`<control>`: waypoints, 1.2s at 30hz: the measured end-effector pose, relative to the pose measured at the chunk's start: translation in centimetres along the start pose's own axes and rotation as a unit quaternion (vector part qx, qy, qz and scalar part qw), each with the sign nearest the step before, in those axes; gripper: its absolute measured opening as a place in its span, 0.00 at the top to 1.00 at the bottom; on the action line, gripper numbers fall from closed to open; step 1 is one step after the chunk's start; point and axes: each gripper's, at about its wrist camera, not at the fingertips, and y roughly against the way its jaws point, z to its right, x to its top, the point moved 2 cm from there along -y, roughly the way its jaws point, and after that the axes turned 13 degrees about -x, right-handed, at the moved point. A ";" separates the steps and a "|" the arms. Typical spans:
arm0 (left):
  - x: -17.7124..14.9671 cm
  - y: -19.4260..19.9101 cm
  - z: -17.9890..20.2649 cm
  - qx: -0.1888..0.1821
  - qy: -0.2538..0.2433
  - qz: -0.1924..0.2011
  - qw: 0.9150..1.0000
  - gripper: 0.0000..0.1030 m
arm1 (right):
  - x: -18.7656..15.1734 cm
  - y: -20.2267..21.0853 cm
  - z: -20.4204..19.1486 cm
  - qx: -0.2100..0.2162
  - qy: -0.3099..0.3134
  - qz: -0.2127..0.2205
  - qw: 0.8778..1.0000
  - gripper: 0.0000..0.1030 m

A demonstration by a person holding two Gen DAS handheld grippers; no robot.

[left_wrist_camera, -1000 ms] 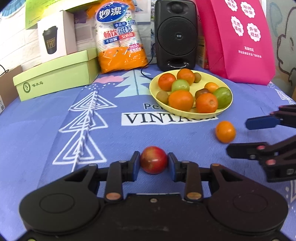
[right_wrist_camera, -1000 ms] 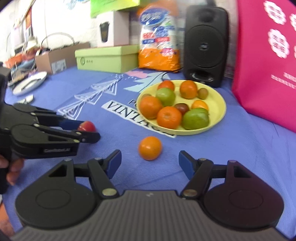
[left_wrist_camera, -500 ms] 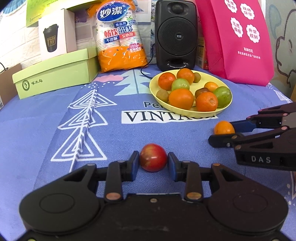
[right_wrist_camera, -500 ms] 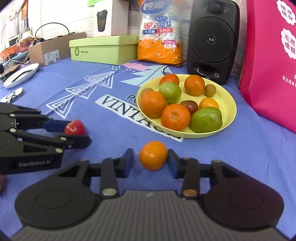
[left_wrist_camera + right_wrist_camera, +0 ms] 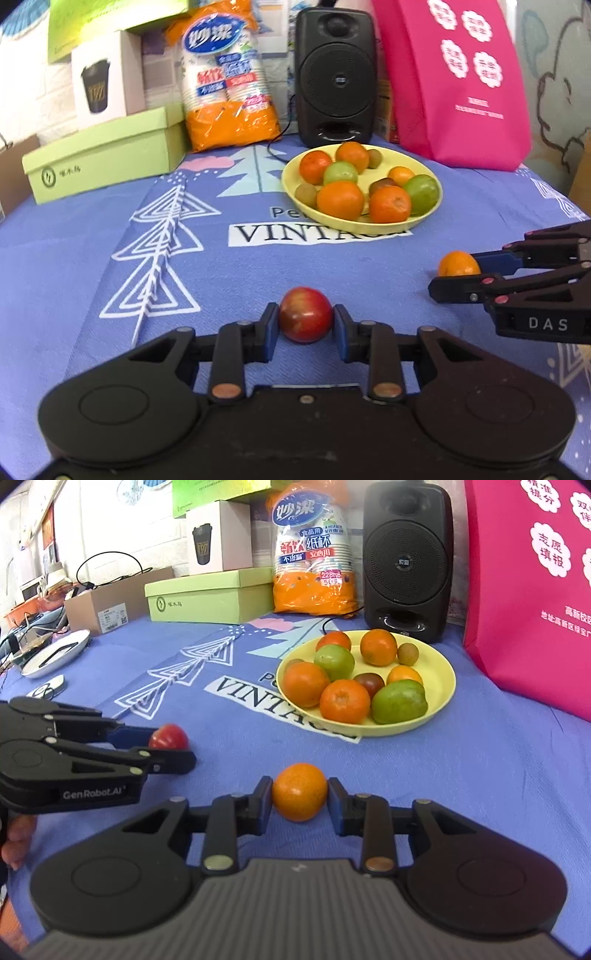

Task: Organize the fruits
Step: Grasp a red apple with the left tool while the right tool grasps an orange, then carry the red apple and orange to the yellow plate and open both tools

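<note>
Surface (image 5: 92, 240): blue-purple cloth with white triangle print and a "VINTAGE" label, fairly crowded along the far edge. Far row, left to right: green shoebox (image 5: 107, 151), white cup box (image 5: 105, 79) behind it, orange pack of paper cups (image 5: 225, 85), black speaker (image 5: 336, 74), pink bag (image 5: 454, 81). Right wrist view also shows a cardboard box (image 5: 107, 602) and cables far left, against a white wall.

Yellow plate (image 5: 428, 218) sits mid-surface in front of the speaker, holding oranges, green fruit and a few small brown ones.

Left claw (image 5: 306, 325): closed down on a red tomato (image 5: 306, 314), both blue pads against its sides, jaws just tightened a little. Tomato sits on the cloth, near side, left of centre. Roundish, no clear long axis; stem direction not readable.

Right claw (image 5: 300, 799): clamped on a small orange (image 5: 300, 791), pads touching both sides, fruit on the cloth just near of the plate. Round, no axis to call.

Both claws sit side by side, near each other, apart.
</note>
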 end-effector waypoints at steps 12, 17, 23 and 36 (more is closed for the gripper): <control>3.5 -0.2 2.2 -0.018 -0.072 -0.003 0.997 0.71 | 0.2 2.3 2.3 -0.014 -0.004 0.020 1.000 0.70; 6.4 -2.6 1.8 -0.016 -0.088 -0.012 0.996 0.71 | 1.8 2.1 3.8 -0.021 0.002 0.030 0.999 0.70; 10.7 -5.9 1.5 -0.007 -0.088 -0.010 0.996 0.70 | 6.5 -0.7 5.7 -0.024 0.001 0.044 0.999 0.70; 14.4 -12.4 0.7 0.002 -0.110 -0.034 0.993 0.69 | 11.7 -8.0 7.2 -0.033 0.016 0.020 0.999 0.70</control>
